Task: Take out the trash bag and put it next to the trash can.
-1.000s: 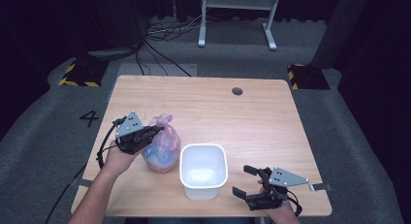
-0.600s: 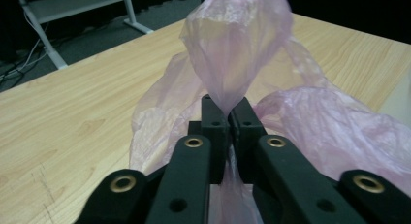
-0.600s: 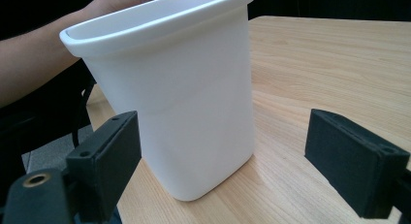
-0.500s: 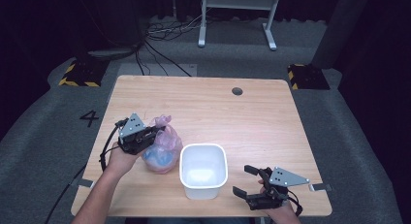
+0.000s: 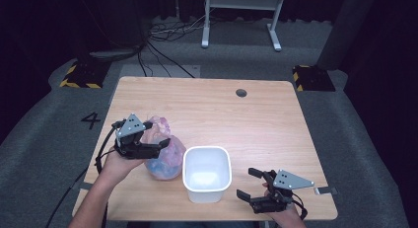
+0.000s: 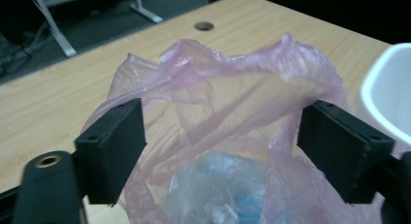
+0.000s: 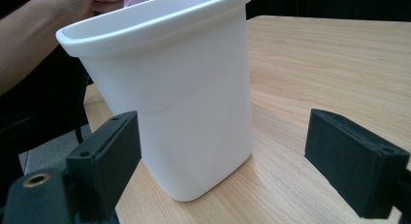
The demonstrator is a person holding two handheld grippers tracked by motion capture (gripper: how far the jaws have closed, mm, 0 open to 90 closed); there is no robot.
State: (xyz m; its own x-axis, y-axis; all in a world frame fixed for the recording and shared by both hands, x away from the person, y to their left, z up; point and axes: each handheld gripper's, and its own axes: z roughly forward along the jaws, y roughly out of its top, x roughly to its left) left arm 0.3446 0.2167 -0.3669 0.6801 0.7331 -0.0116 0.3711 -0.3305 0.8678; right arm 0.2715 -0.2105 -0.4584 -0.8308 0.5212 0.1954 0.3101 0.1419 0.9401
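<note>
1. The left tool (image 5: 156,143) hovers over the pink plastic bag (image 5: 165,156), which sits on the wooden table (image 5: 231,114) just beside the white plastic bin (image 5: 207,172).
2. Its jaws have just been opening and now stand wide. In the left gripper view the crumpled top of the pink plastic bag (image 6: 218,112) lies between the left tool (image 6: 232,146) pads, and the film looks loose rather than pinched.
3. Below that tool, through the thin pink film, something pale and blue shows inside the bag; what it is cannot be told.
4. The white plastic bin (image 6: 387,98) stands at the right of the left tool, close to the bag.
5. The right tool (image 5: 254,184) rests low at the near edge of the table, its jaws wide and holding nothing.
6. In the right gripper view the white plastic bin (image 7: 184,98) stands upright just ahead of the right tool (image 7: 223,170), near its left jaw and not touching either pad.
7. Beyond the bin from the right tool, the person's forearm (image 7: 34,44) reaches toward the bag.
</note>
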